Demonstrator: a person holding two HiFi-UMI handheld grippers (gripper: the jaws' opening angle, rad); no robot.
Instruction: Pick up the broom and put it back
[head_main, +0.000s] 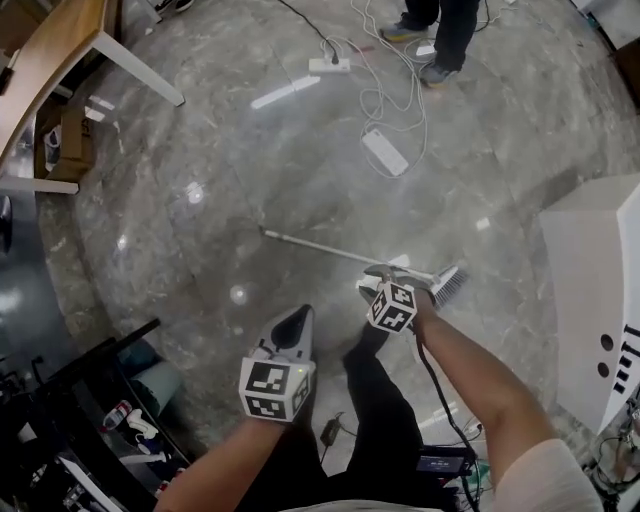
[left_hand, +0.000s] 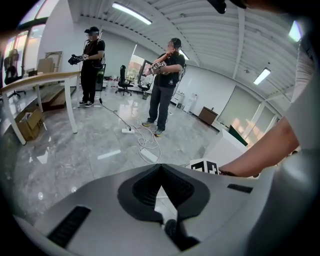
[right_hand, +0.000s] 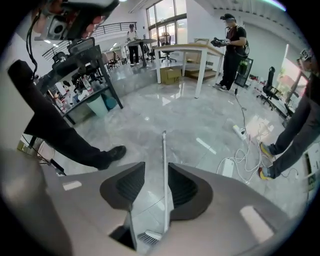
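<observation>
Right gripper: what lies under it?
A white-handled broom with grey bristles lies on the grey marble floor, handle showing between the open jaws of the right gripper. In the head view, the gripper hides where handle meets head.

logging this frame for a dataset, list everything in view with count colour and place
broom: one, white handle, grey bristles, lying on the floor
floor: grey polished stone
power strips: two, white, on the floor, far side
table: one, wooden top, white legs, far left
cardboard box: one, brown, under the table
cabinet: one, white, right
rack: one, black, near left
bystanders: two, dark clothes, standing on the far side
left gripper: grey, jaws together, empty
right gripper: grey, jaws apart over the broom handle, not gripping
</observation>
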